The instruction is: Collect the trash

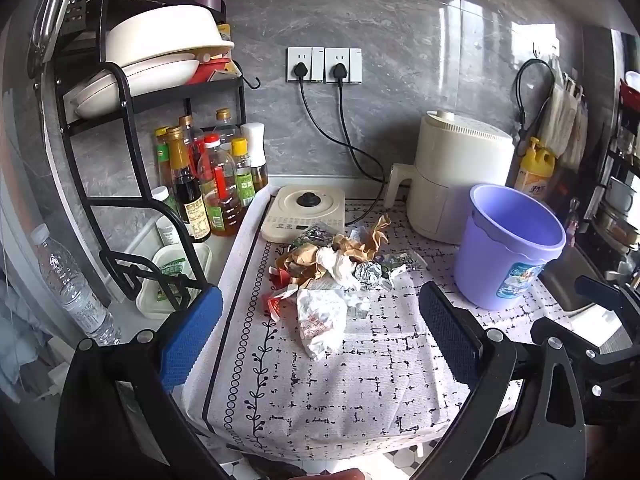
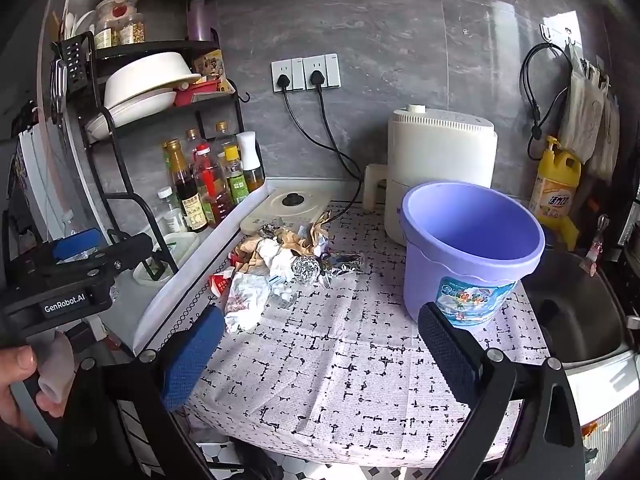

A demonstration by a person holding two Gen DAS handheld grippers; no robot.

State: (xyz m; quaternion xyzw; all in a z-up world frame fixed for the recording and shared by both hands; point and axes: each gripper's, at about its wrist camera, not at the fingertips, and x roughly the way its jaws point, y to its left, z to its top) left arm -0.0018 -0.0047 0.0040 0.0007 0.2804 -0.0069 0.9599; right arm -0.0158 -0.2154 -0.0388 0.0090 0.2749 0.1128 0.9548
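A pile of trash (image 1: 340, 264) lies on the patterned cloth (image 1: 360, 380): brown paper, white tissue, a foil ball (image 1: 369, 274) and a crumpled white wrapper (image 1: 320, 322) with red print nearest me. The pile also shows in the right wrist view (image 2: 280, 264). An empty purple bucket (image 1: 508, 244) stands upright to its right, also in the right wrist view (image 2: 468, 248). My left gripper (image 1: 320, 340) is open and empty, just short of the white wrapper. My right gripper (image 2: 324, 350) is open and empty over bare cloth, in front of the bucket.
A white air fryer (image 1: 460, 180) stands behind the bucket. A flat cream appliance (image 1: 306, 210) lies behind the pile. Sauce bottles (image 1: 208, 188) and a black dish rack (image 1: 132, 92) stand at left. A sink (image 2: 576, 312) is at right.
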